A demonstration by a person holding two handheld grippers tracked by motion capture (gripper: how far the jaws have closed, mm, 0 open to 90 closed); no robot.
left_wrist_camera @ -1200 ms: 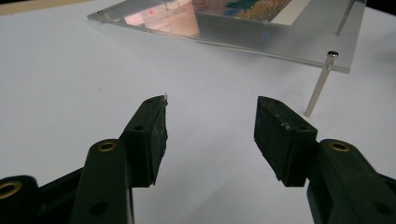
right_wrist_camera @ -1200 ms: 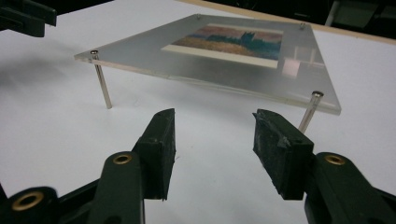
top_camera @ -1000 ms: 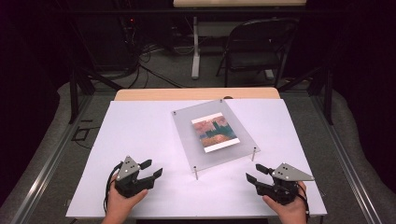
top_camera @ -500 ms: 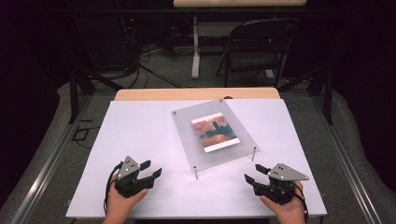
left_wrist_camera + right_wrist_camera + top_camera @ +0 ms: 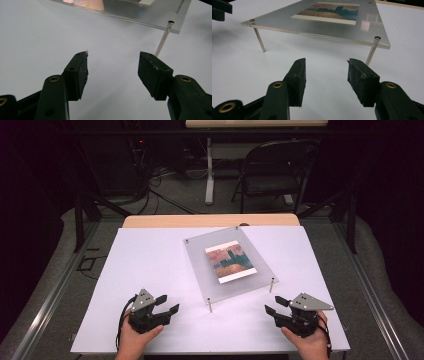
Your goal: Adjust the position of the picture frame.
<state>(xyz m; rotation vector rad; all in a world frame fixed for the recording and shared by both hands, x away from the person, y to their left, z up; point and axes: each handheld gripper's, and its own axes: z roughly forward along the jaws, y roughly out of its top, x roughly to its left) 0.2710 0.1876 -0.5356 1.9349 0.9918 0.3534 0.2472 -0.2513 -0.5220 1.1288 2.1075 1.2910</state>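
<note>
At the near edge of the white desk (image 5: 150,265) two grippers rest in a person's hands, one on each side. The left gripper (image 5: 165,304) sits near the front-left, its fingers (image 5: 79,72) spread apart with nothing between them, aimed toward the middle of the desk. The right gripper (image 5: 274,306) sits near the front-right, fingers (image 5: 362,80) likewise spread and empty, pointing left and away toward the centre. Between and just beyond them stands one clear acrylic panel (image 5: 200,255), raised flat above the desk on thin metal legs; four corner posts can be made out in the high view, two at the near edge (image 5: 210,305) and two farther back. The panel is rectangular and turned askew to the desk, its long axis running from the far left toward the near right, so one near corner points toward the right gripper. Inside it lies one picture card (image 5: 230,263), a landscape in reds, oranges and blue-green with a white border, its long side following the same slant. From the right gripper view the panel's near edge spans the scene with a leg just beyond each finger; open desk lies between the fingers and the panel. A strip of bare wood (image 5: 210,221) edges the desk's far side. Beyond it, on the grey floor, stand one dark folding chair (image 5: 272,172) at the far right, a white table leg (image 5: 209,175), and loose black cables (image 5: 155,190).
</note>
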